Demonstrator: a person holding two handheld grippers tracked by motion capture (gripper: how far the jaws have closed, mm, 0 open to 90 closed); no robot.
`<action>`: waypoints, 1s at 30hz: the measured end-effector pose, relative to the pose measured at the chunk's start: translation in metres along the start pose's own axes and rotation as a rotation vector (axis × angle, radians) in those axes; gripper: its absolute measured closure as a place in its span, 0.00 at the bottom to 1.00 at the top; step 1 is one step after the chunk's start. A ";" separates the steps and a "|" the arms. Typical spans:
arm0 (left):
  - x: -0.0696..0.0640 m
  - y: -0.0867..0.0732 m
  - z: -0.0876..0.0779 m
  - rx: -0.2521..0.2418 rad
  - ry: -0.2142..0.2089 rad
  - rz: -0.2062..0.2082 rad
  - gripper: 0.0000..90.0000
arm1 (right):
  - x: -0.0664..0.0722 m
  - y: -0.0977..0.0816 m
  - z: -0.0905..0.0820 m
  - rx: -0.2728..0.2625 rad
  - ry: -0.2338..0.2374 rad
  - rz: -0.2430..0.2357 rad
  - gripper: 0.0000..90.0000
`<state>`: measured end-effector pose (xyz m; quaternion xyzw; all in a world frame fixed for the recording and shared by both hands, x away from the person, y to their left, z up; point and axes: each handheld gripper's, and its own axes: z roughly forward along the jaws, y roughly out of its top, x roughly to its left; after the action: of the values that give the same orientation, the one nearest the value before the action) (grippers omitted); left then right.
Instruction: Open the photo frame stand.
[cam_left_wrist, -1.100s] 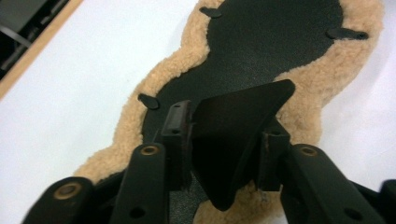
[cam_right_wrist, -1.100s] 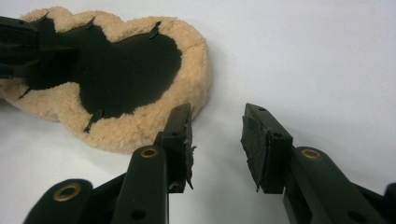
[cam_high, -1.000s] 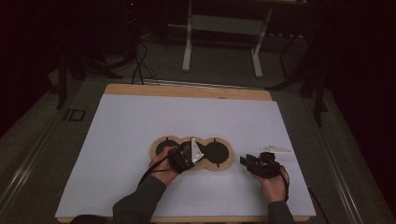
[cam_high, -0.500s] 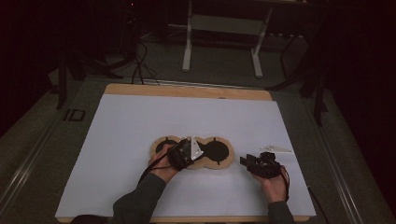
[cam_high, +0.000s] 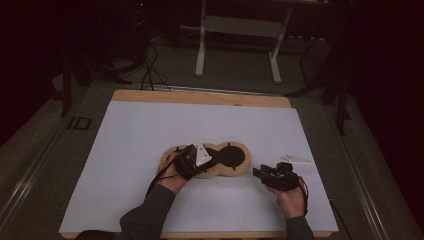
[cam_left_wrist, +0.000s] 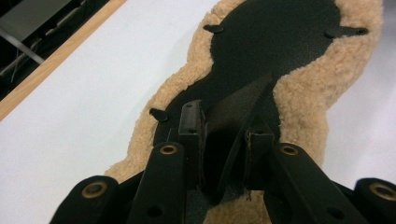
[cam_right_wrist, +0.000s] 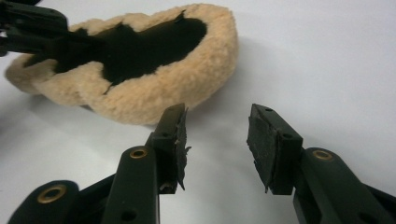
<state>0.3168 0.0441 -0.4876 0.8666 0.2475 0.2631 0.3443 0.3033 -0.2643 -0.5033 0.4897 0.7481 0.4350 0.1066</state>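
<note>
The left gripper (cam_left_wrist: 219, 140) sits over the left lobe of the fleece-edged black pad (cam_high: 220, 160) mid-desk (cam_high: 130, 135), jaws clenched on its black strap (cam_left_wrist: 233, 112). The pad's long axis runs left-right. The right gripper (cam_right_wrist: 215, 135), jaws released, rests just beyond the right lobe.

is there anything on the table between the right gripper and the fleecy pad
Nothing visible. In the right gripper view the open right gripper faces the near fleece rim of the pad across bare white table. The left gripper is shut on the pad's black strap, at the far end.
</note>
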 end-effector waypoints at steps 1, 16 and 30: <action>0.001 0.000 0.000 -0.001 -0.001 -0.004 0.84 | 0.001 0.001 0.000 -0.003 0.006 -0.001 0.63; 0.007 -0.003 -0.006 -0.039 -0.013 -0.051 0.84 | 0.022 0.016 0.007 0.044 0.111 -0.026 0.44; 0.014 -0.008 -0.013 -0.085 -0.022 -0.102 0.84 | 0.026 0.038 0.018 0.059 0.144 0.047 0.29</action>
<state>0.3174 0.0639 -0.4812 0.8404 0.2760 0.2459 0.3964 0.3247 -0.2273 -0.4786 0.4774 0.7547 0.4492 0.0281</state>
